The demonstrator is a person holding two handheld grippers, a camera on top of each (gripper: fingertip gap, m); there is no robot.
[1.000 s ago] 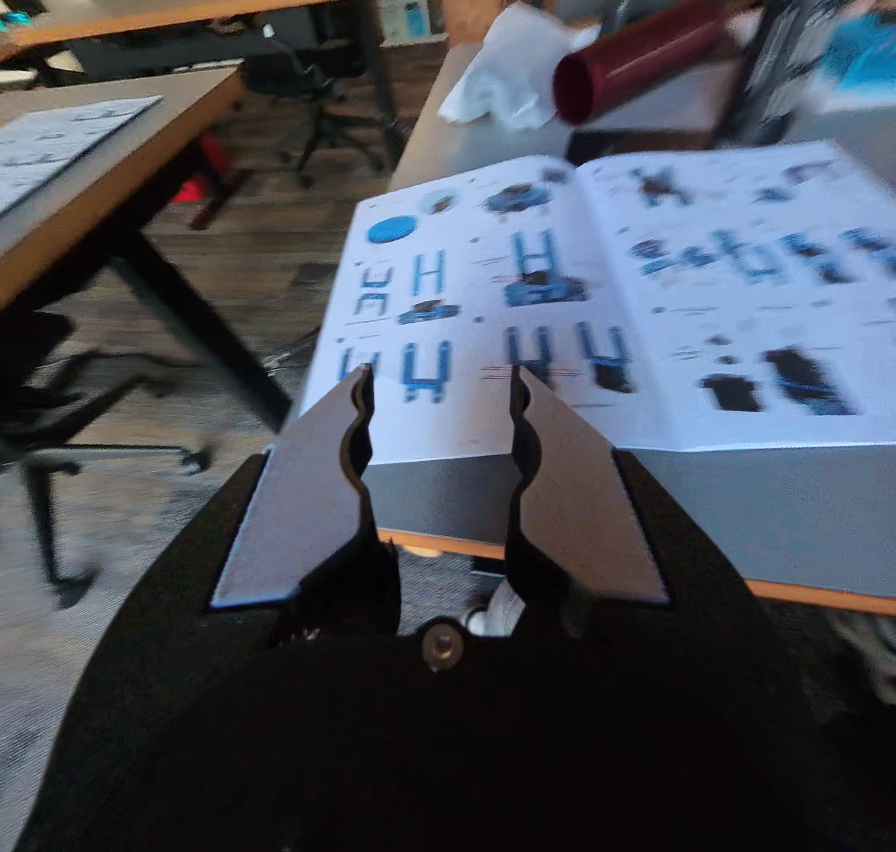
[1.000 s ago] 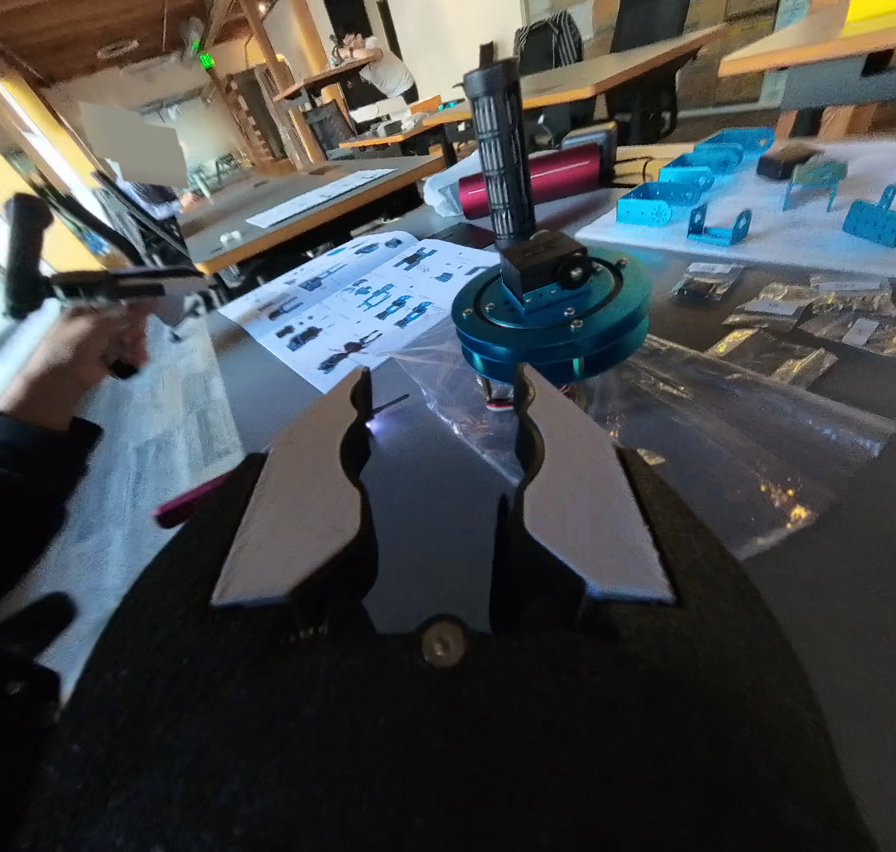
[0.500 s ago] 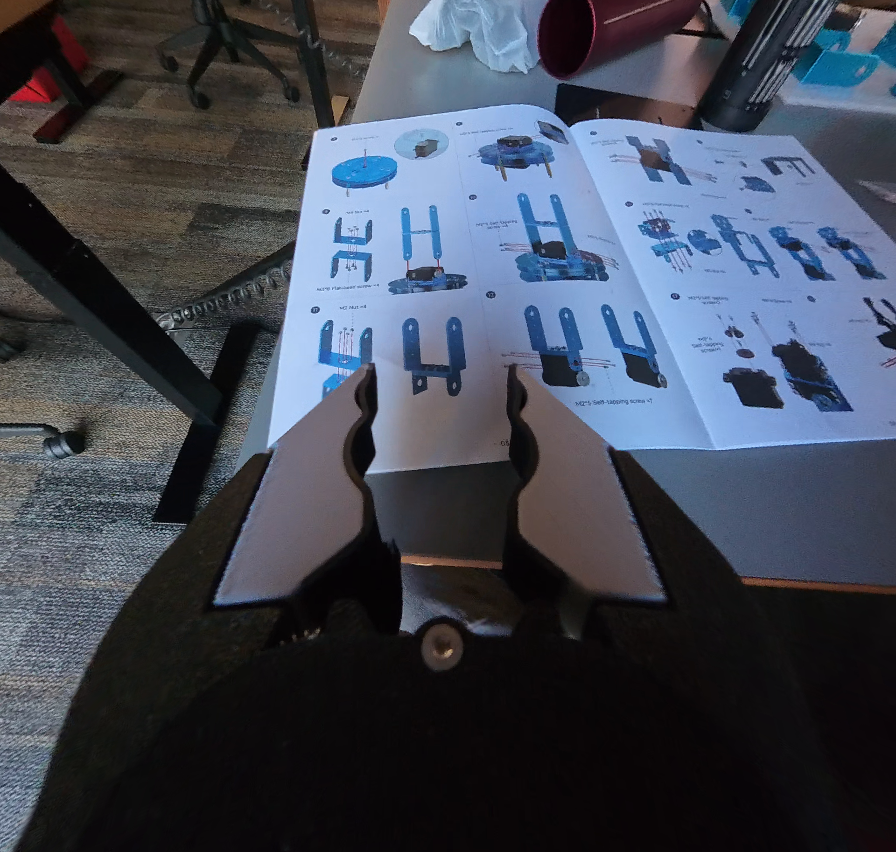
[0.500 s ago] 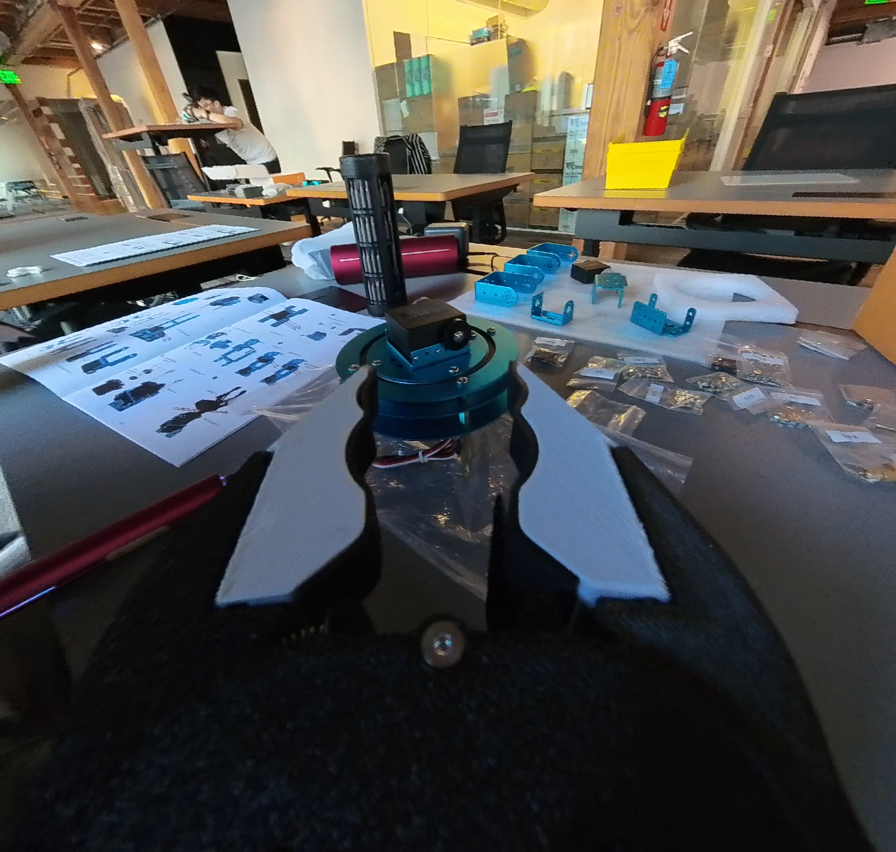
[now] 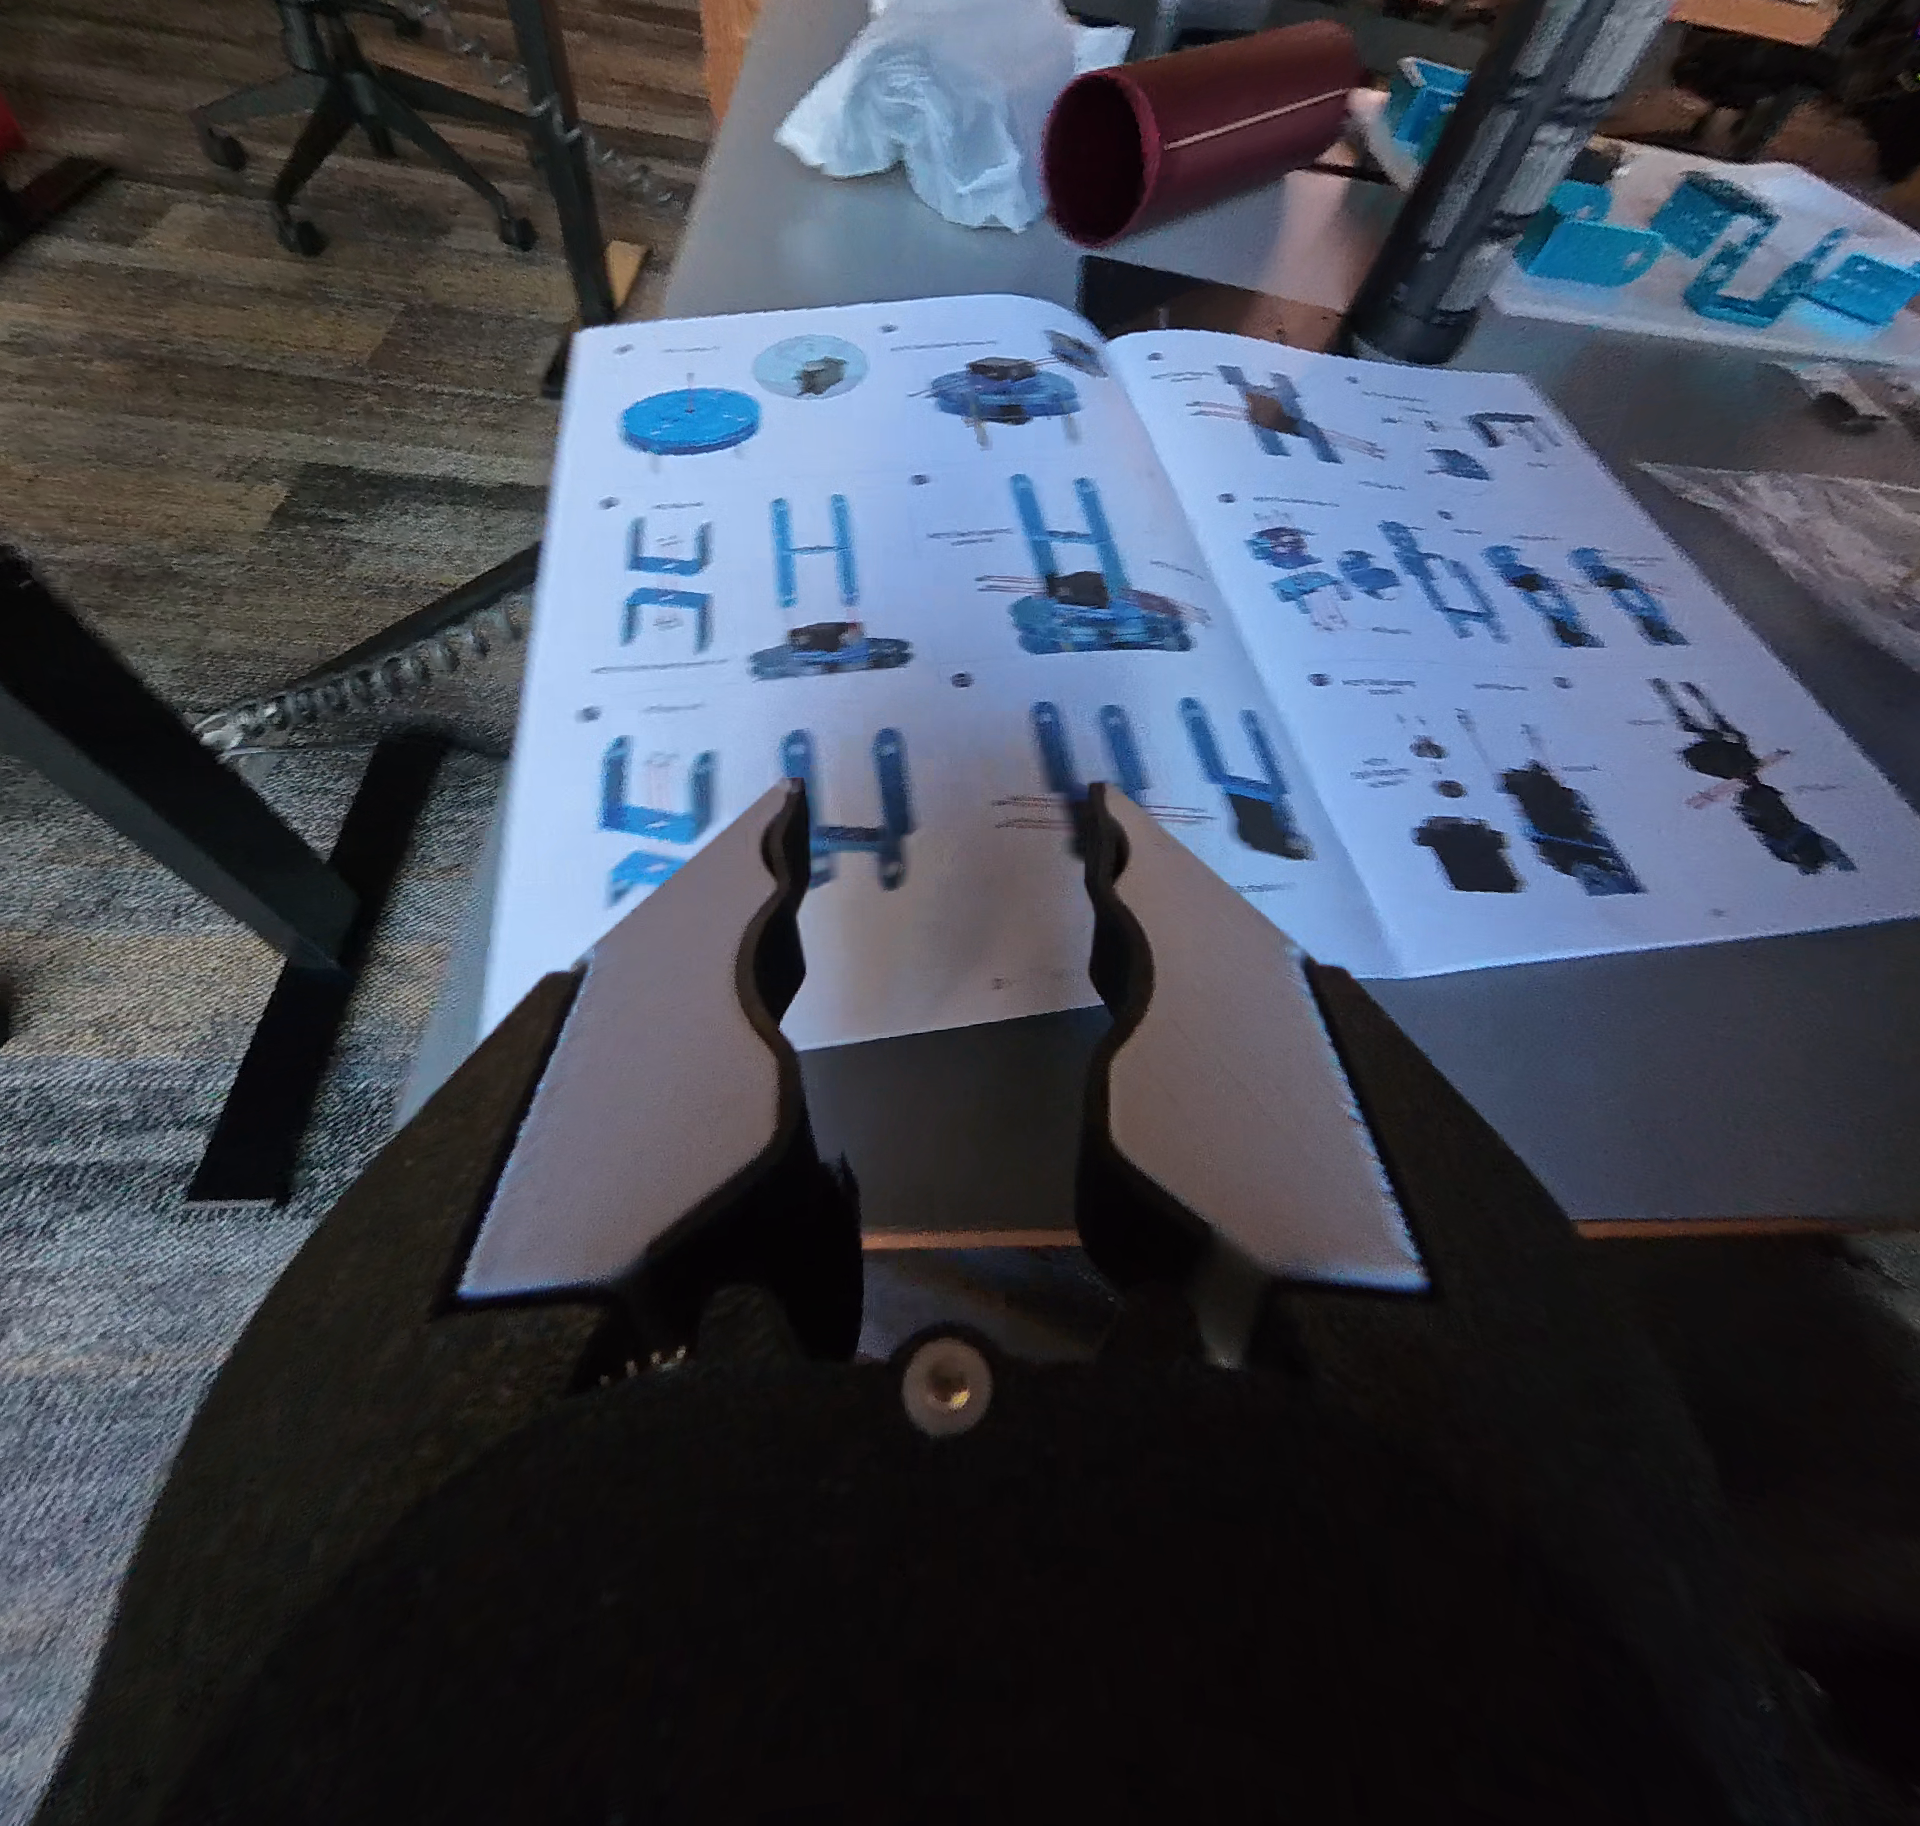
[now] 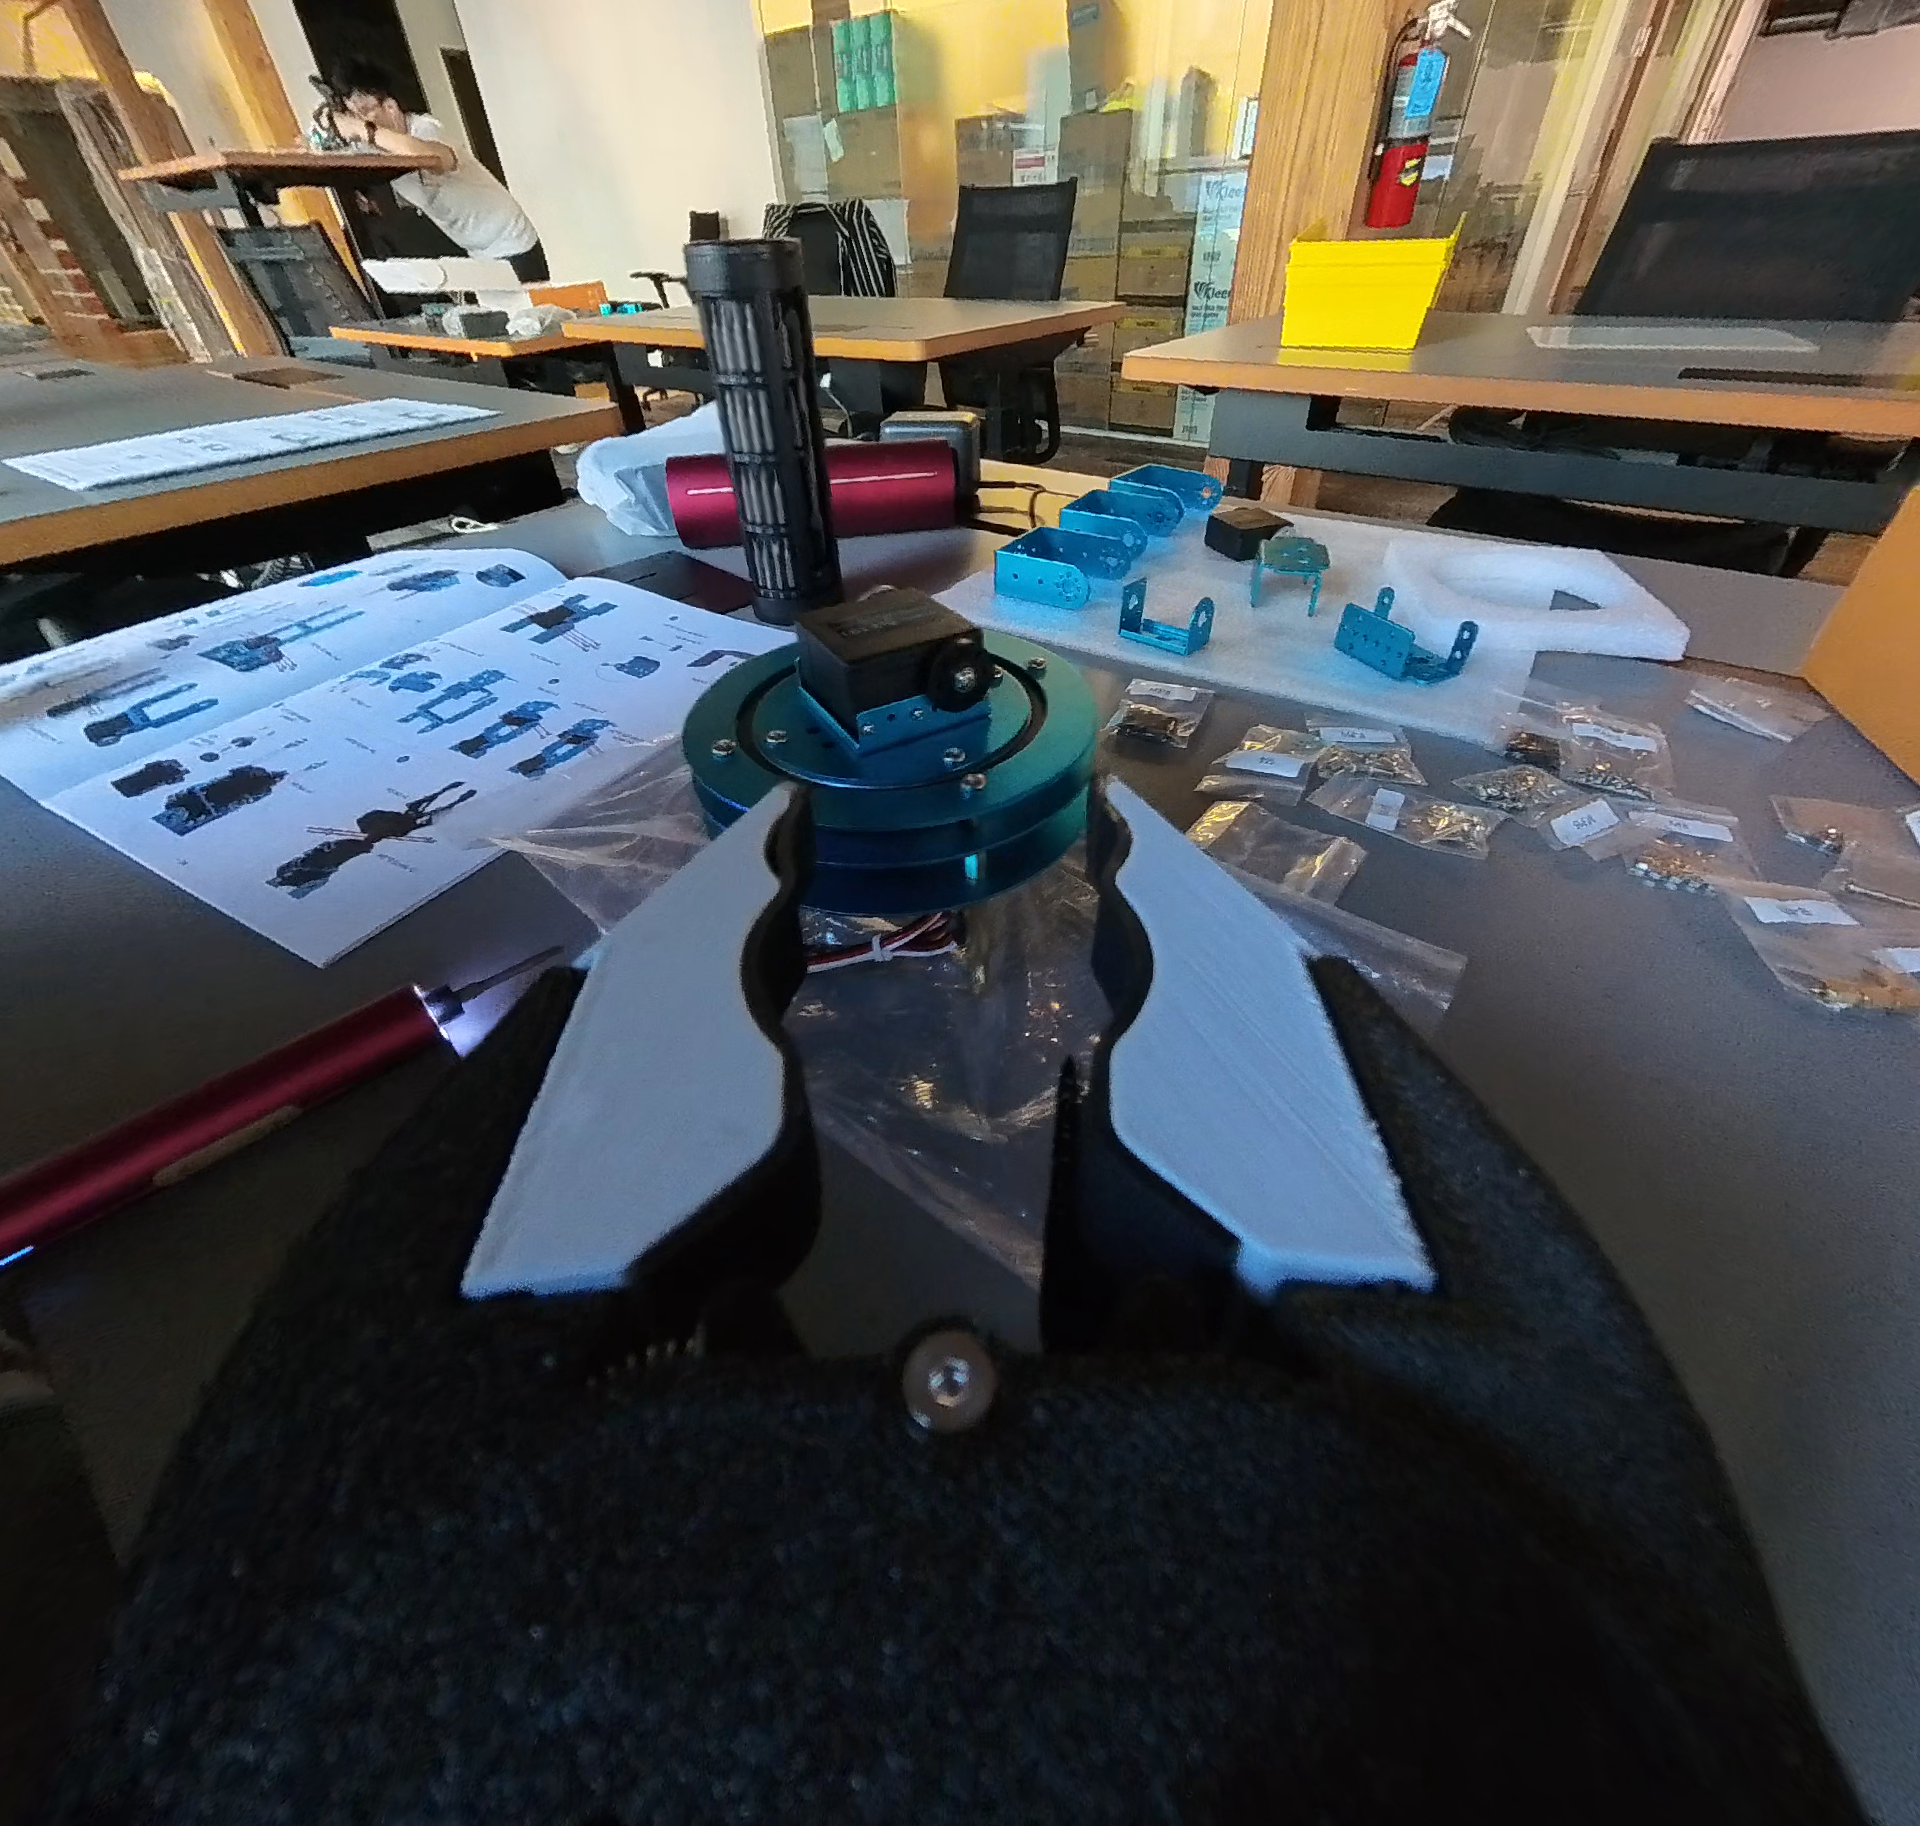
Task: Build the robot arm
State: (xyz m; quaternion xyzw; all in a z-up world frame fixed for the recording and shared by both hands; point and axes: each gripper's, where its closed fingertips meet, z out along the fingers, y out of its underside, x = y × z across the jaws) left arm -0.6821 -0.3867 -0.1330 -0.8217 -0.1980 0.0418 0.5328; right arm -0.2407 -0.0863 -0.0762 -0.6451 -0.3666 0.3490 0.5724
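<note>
Left gripper up over the near table edge, fingers apart and empty, tips above the lower left page of an open assembly booklet lying flat on the grey table. Beyond the tips, crumpled white plastic and a maroon tube on its side, open mouth facing back this way; off to the far right, a black mesh cylinder and blurred blue brackets. Only here: carpet and an office chair off to the left. Over to the right gripper, fingers likewise spread, gripping nothing, tips just short of a blue round turntable base carrying a black servo, all of it sitting on a clear plastic bag. Only here: a red pen-shaped tool to the left, small bags of screws to the right, blue brackets on white foam ahead right.
</note>
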